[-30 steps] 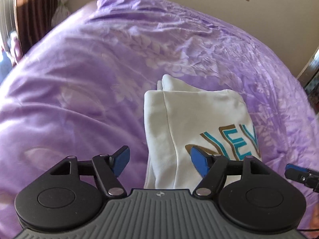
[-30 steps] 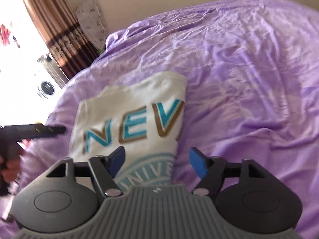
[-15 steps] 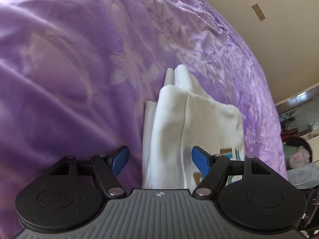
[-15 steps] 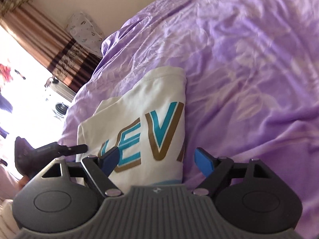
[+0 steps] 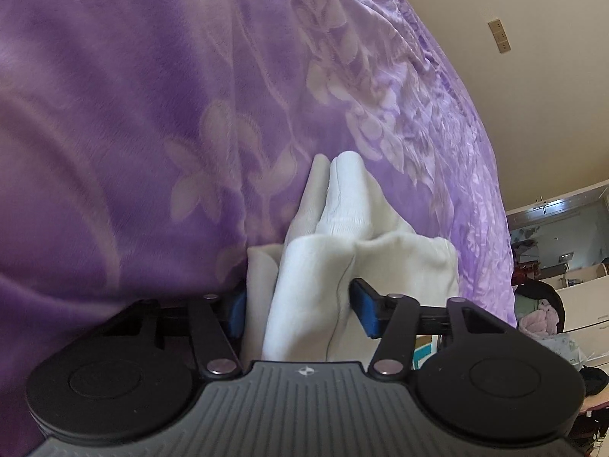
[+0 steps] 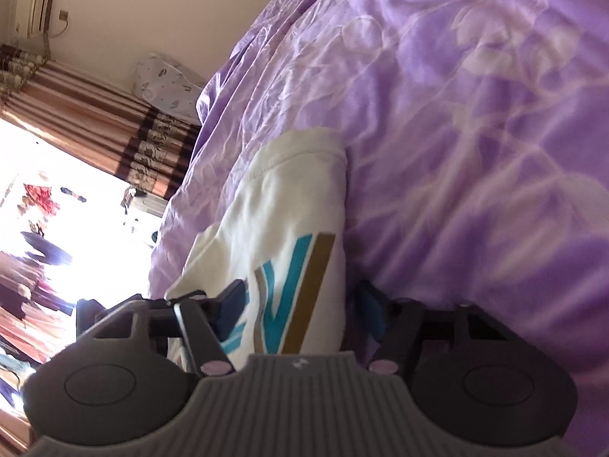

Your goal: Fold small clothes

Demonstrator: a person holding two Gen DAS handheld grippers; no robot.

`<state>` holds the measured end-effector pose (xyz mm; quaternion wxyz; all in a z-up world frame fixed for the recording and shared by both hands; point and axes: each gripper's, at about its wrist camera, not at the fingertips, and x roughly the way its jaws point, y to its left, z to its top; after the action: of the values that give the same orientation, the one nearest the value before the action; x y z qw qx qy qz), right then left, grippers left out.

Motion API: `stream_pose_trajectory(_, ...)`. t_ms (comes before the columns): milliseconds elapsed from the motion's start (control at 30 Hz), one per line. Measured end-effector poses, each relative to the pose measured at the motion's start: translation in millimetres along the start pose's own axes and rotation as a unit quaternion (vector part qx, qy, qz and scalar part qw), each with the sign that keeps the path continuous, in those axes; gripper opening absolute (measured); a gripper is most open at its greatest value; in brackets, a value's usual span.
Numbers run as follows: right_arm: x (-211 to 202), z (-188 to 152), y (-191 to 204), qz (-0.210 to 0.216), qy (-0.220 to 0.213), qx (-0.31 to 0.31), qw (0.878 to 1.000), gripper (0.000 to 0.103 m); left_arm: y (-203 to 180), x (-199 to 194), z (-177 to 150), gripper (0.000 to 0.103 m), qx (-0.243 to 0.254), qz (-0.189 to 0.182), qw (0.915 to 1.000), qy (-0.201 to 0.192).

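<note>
A folded white garment (image 5: 323,266) with teal and gold letters (image 6: 289,289) lies on the purple bedspread (image 5: 152,114). My left gripper (image 5: 298,312) is low at the garment's near left edge. Its jaws are closing, with the thick folded edge between the blue pads (image 5: 365,314). My right gripper (image 6: 297,304) straddles the garment's near right edge, by the letter V. Its jaws are closing too: one finger (image 6: 228,301) lies over the cloth and the other is beside the edge, against the bedspread. A folded sleeve tip (image 5: 338,190) sticks out beyond the garment.
The purple flowered bedspread (image 6: 475,152) fills both views, with a beige wall (image 5: 514,76) behind it. A striped curtain (image 6: 95,129) and a bright window (image 6: 57,209) are to the left in the right wrist view. Furniture and a heap of clothes (image 5: 540,316) are at the right in the left wrist view.
Both grippers came down to the garment's near edges and rolled. Their jaws, wide apart before, have narrowed around the cloth. The garment has stayed in place.
</note>
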<state>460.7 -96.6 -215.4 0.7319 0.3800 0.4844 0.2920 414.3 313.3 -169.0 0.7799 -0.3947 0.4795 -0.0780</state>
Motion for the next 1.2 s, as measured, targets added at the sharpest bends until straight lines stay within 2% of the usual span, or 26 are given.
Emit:
stream_pose_trajectory(67, 5, 3, -4, 0.000, -0.001, 0.008, 1.000, 0.048, 0, 1, 2, 0.057, -0.008, -0.003, 1.0000, 0.001)
stream_pose_trajectory(233, 2, 5, -1, 0.002, -0.003, 0.003, 1.000, 0.028, -6, -2, 3, 0.031, -0.007, 0.000, 1.0000, -0.002)
stream_pose_trajectory(300, 1, 6, 3, -0.003, -0.005, -0.004, 1.000, 0.019, -16, -6, 0, 0.026, 0.005, 0.016, 0.9998, -0.010)
stream_pose_trajectory(367, -3, 5, 10, -0.005, -0.008, -0.013, 1.000, 0.014, -27, -14, -3, 0.023, 0.017, 0.029, 0.9993, -0.018)
stream_pose_trajectory(567, -25, 2, 53, -0.009, -0.029, -0.073, 0.997, 0.011, -69, -49, -19, 0.019, 0.069, 0.048, 0.9952, -0.051)
stream_pose_trajectory(767, -69, -11, 96, 0.002, -0.051, -0.114, 0.992, 0.011, -114, -101, -49, 0.019, 0.132, 0.044, 0.9874, -0.076)
stream_pose_trajectory(967, -132, -39, 139, 0.030, -0.080, -0.158, 0.984, 0.010, -163, -159, -94, 0.018, 0.189, 0.039, 0.9748, -0.111)
stream_pose_trajectory(1200, -222, -68, 190, 0.046, -0.122, -0.206, 0.970, 0.010, -210, -214, -154, 0.018, 0.236, 0.003, 0.9585, -0.160)
